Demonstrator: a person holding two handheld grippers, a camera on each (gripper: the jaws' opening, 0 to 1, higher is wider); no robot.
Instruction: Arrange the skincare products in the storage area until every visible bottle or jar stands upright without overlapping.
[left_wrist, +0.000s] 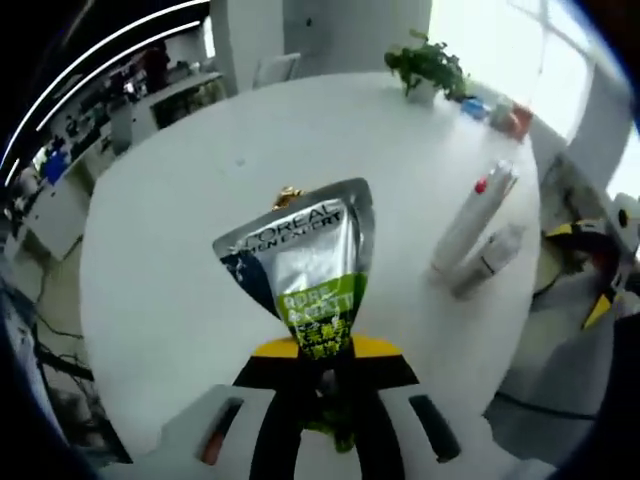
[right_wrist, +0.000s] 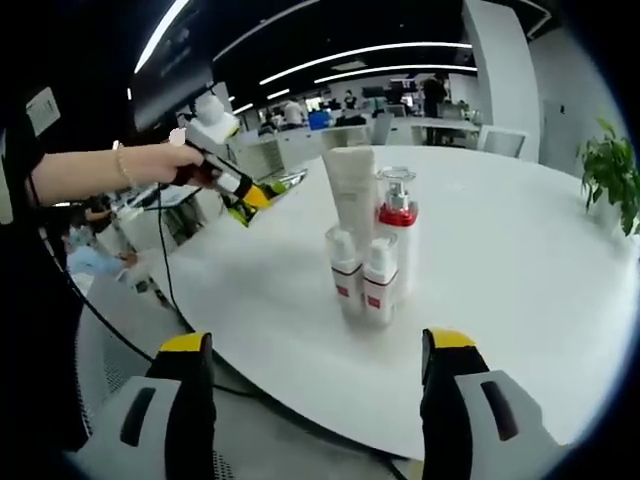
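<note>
— Where's the silver foil L'Oréal sachet with the green label (left_wrist: 300, 265)?
— Your left gripper (left_wrist: 325, 385) pinches its bottom edge above the round white table (left_wrist: 170, 250). It's limp and slippery; grip the seam. Your right gripper (right_wrist: 315, 385) gapes empty.

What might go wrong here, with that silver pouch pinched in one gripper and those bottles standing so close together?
1. The left gripper pinches the soft pouch only by its lower end; it may flop or slip.
2. The standing bottles crowd together, so setting the pouch beside them could topple one.
3. Two lying bottles sit near the table edge and might roll off.
</note>
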